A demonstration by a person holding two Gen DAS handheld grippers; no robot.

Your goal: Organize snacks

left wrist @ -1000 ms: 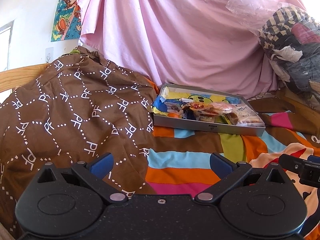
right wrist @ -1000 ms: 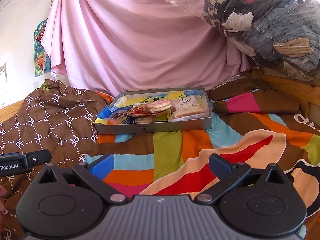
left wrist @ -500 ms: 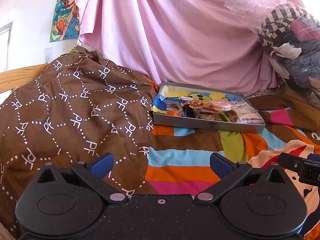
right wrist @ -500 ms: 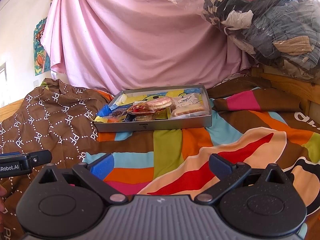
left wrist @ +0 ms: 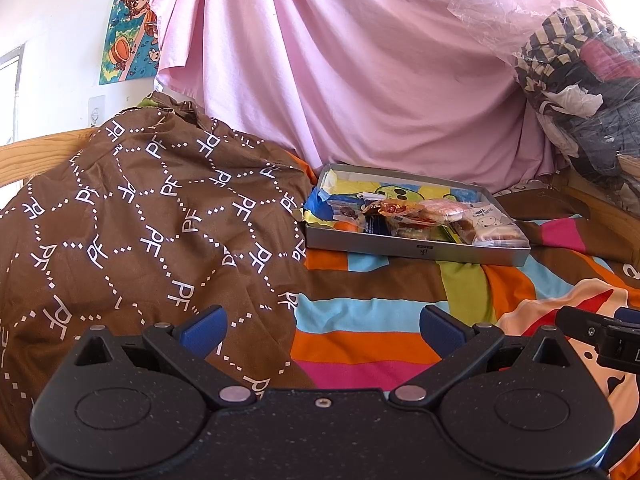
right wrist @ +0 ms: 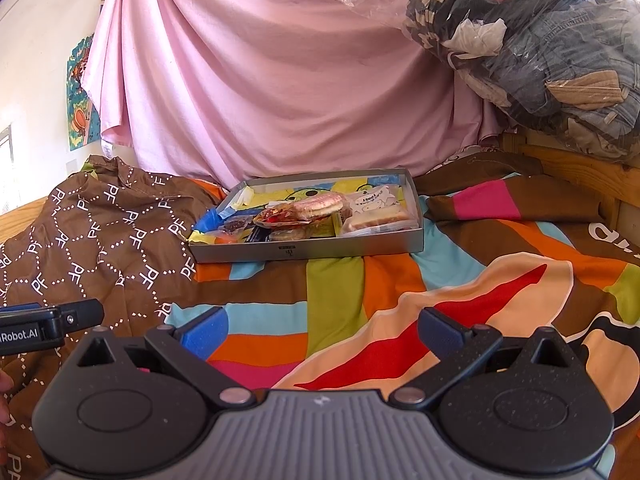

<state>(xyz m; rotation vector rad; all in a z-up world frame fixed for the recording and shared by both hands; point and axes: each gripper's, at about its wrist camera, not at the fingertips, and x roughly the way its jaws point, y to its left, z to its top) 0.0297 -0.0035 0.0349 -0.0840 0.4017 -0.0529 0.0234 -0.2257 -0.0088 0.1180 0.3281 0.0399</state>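
A shallow grey box [left wrist: 416, 251] [right wrist: 308, 249] lies on the striped bedspread, well ahead of both grippers. Inside it sit several wrapped snacks: a clear pack of sliced cake [left wrist: 490, 228] [right wrist: 378, 216] at its right end, a pink round biscuit pack [right wrist: 320, 206] [left wrist: 440, 209] in the middle, dark small packets [left wrist: 348, 212] at the left. My left gripper [left wrist: 322, 326] is open over the blanket's edge, holding nothing. My right gripper [right wrist: 322, 330] is open too, empty, above the stripes. Each gripper's tip shows at the other view's side edge.
A brown patterned blanket [left wrist: 132, 216] is heaped at the left. A pink sheet [right wrist: 280, 80] hangs behind the box. A clear bag stuffed with clothes [right wrist: 540, 48] rests on the wooden bed frame [right wrist: 580, 176] at the right.
Both views have drawn back and tilted slightly; the box appears a little farther and higher. Both grippers stay open and empty.
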